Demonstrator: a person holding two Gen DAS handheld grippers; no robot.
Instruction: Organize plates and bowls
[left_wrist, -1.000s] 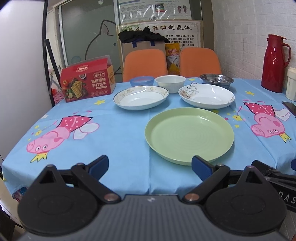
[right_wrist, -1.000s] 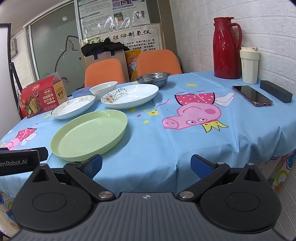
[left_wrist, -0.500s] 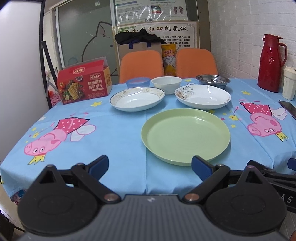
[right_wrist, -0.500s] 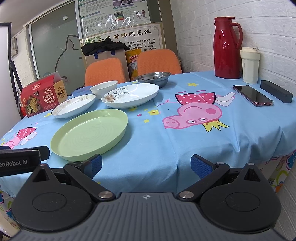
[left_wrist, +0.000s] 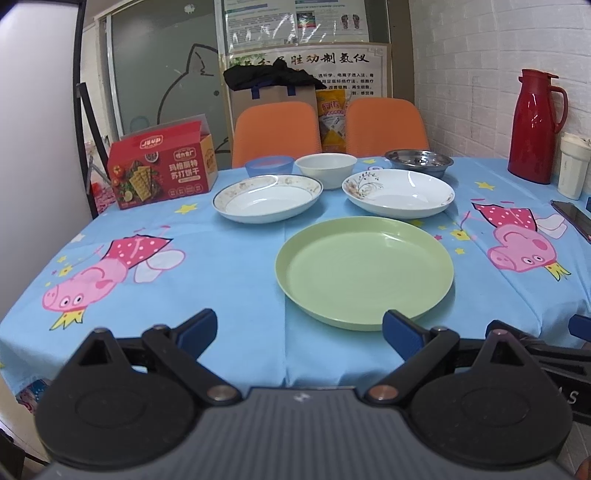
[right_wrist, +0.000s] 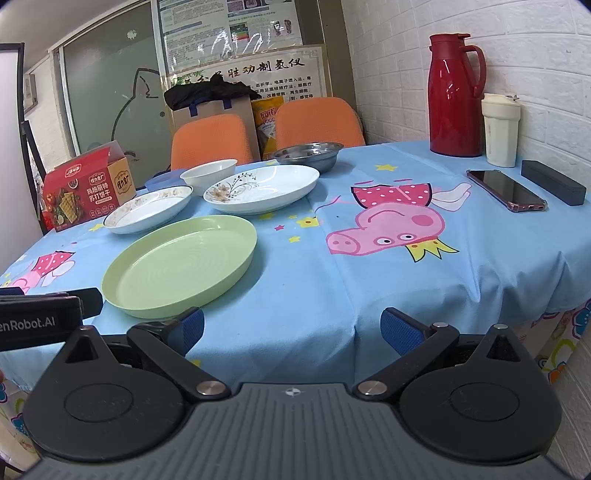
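A large green plate (left_wrist: 364, 269) lies nearest on the blue tablecloth, also in the right wrist view (right_wrist: 181, 266). Behind it lie a gold-rimmed white plate (left_wrist: 267, 197) and a flower-patterned white plate (left_wrist: 399, 192). Further back stand a blue bowl (left_wrist: 269, 165), a white bowl (left_wrist: 327, 168) and a steel bowl (left_wrist: 419, 160). My left gripper (left_wrist: 299, 332) is open and empty at the table's near edge, just short of the green plate. My right gripper (right_wrist: 291, 328) is open and empty at the near edge, right of the green plate.
A red cracker box (left_wrist: 162, 166) stands at the back left. A red thermos (right_wrist: 454, 96), a white cup (right_wrist: 500, 129), a phone (right_wrist: 506, 190) and a black case (right_wrist: 552, 181) sit at the right. Two orange chairs (left_wrist: 277, 133) stand behind the table.
The left gripper has drawn back and turned slightly, so the dishes sit a little further left and away. The right gripper has barely moved. Both stay open.
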